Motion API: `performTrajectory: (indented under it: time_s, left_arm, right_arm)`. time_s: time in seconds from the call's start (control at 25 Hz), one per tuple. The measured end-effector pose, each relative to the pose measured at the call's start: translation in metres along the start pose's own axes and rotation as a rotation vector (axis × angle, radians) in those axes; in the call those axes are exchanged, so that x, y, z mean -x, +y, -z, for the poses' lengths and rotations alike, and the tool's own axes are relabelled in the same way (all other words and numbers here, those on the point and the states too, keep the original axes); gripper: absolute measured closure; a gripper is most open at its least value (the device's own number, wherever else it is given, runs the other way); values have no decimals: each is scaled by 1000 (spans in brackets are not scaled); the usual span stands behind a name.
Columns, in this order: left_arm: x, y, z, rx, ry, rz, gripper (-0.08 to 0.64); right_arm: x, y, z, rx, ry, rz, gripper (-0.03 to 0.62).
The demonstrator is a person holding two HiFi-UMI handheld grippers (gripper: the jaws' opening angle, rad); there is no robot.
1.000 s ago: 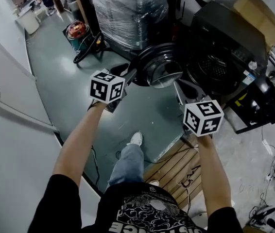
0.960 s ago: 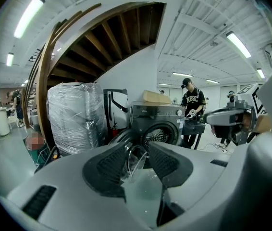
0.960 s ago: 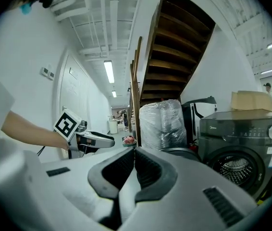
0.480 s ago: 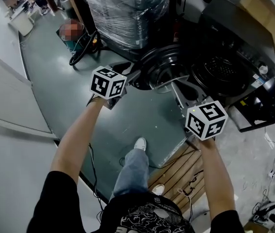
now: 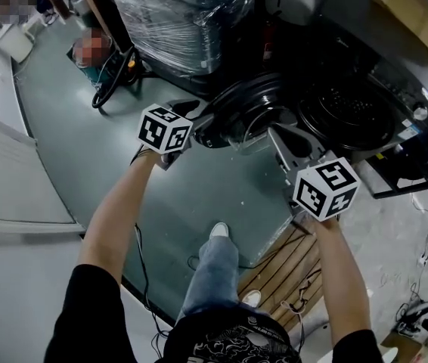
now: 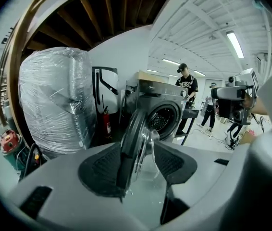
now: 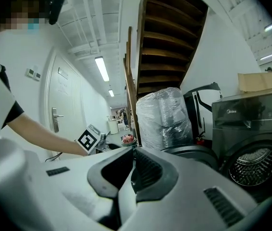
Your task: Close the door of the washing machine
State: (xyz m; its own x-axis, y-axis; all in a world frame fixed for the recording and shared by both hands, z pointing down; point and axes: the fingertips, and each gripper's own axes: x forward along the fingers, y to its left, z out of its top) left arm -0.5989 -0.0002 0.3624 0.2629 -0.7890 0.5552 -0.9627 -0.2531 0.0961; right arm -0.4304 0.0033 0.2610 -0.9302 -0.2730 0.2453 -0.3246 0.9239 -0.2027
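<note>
- The washing machine (image 5: 369,63) stands at the upper right of the head view. Its door (image 5: 246,110) is swung wide open to the left of the drum opening (image 5: 348,113).
- In the left gripper view the door shows edge-on, with its glass bowl bulging toward the machine.
- The left gripper (image 5: 197,119) is at the door's outer rim. Its jaws have just been opening and now stand wide, with the dark rim between the 2 pads.
- The rim lies close against the left-hand pad; I cannot tell whether it touches. Neither pad visibly presses on it.
- The right gripper (image 5: 289,145) has its jaws drawn together with nothing between them. It hangs low in front of the machine, below the door's hinge side and apart from the door.
- Compared with 1 second ago, both grippers appear nearer the machine. The door looks swung out about as far as it was.
- Judged from this, the closing has not begun. The left gripper seems to be setting up on the rim, either to take hold of it or to push it round.
- The next move calls for closing on the rim, or leaning on it, then sweeping it right toward the drum opening.
- The right gripper lies near that swing and may need to clear away.
</note>
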Motion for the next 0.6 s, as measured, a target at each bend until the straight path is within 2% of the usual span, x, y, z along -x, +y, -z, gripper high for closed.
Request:
performTrajectory:
  time_s: [0.28, 0.52, 0.6]
  left_arm:
    - [-49, 35, 33, -29, 111, 90, 313]
    - [-80, 52, 49, -49, 154, 194, 317]
    - [-85, 52, 51, -52, 154, 227, 348]
  right_arm:
    - [-44, -36, 18, -31, 80, 54, 569]
    - [-71, -62, 34, -59, 125, 86, 569]
    - [-75, -69, 37, -73, 131, 100, 569]
